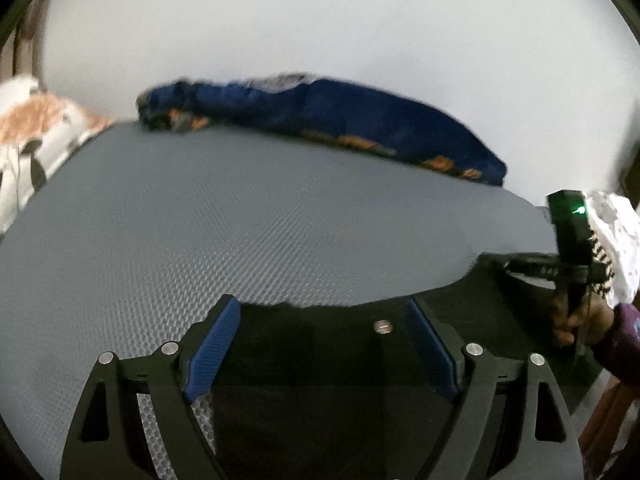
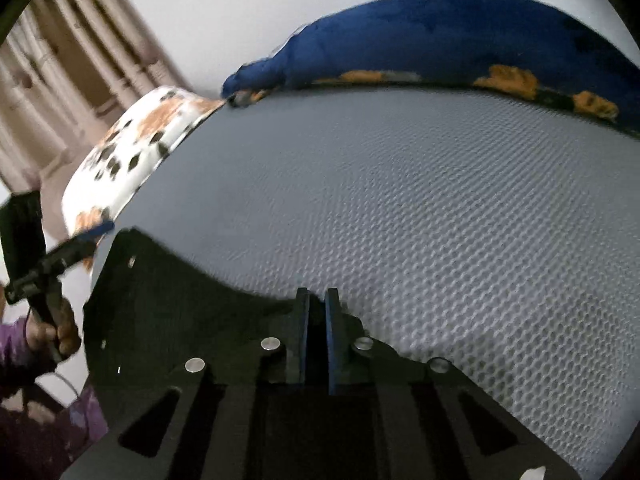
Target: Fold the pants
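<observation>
Black pants (image 1: 320, 364) lie along the near edge of a grey textured mattress (image 1: 240, 220); a metal button (image 1: 383, 326) shows on them. My left gripper (image 1: 321, 304) hovers over the pants' edge, its blue pads wide apart with nothing pinched; the right wrist view shows it at the far left (image 2: 90, 240), held by a hand (image 2: 56, 332). My right gripper (image 2: 317, 300) is shut, its pads pinching the upper edge of the pants (image 2: 180, 300). The left wrist view shows this gripper (image 1: 516, 265) low over the pants' right end.
A blue blanket with orange patches (image 1: 360, 124) (image 2: 440, 40) lies along the mattress's far side by a white wall. A white cushion with orange and black spots (image 1: 36, 136) (image 2: 132, 152) sits at the left end. Beige curtains (image 2: 60, 80) hang beyond it.
</observation>
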Motion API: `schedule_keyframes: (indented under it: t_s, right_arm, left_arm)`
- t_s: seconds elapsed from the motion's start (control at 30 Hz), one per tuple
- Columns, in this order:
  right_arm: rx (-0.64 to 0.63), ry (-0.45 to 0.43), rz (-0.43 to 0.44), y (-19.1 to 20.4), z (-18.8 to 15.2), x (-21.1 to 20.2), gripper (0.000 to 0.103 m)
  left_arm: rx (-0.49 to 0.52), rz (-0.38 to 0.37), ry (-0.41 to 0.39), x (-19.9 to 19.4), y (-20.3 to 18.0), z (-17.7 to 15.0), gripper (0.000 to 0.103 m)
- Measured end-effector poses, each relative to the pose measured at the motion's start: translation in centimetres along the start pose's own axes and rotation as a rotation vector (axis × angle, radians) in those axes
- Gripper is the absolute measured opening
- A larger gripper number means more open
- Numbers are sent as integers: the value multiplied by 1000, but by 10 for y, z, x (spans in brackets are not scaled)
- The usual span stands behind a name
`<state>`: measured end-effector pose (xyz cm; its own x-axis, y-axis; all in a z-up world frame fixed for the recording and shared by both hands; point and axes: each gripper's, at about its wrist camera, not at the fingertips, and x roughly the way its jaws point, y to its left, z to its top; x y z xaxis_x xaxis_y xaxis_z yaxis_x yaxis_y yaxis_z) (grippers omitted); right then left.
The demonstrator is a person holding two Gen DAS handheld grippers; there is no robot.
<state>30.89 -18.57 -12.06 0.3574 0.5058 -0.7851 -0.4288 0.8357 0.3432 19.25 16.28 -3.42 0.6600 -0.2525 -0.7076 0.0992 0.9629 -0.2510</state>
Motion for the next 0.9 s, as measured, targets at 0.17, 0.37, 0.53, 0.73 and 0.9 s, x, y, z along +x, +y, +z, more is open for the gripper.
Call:
schedule_keyframes:
  t_s: [0.17,0.37,0.53,0.73,0.9]
  right_arm:
    - [51,-66,2,-17,4,-12,1]
    - [-2,-113,126,6,3,-60,5]
    - [-182,96,52,45,-20,-25,2]
    - [284,16,228,-26,-29,-33,0]
    - [824,-392,463,-113,-118,-140,19]
  left_arm:
    - [-12,12,1,7,6,-2,85]
    - [82,69,33,18,-9,-4,92]
    - [104,96,41,25,-12,-8,95]
    - [160,138,38,30,-19,-16,97]
    - [178,139,49,32,-20,-16,99]
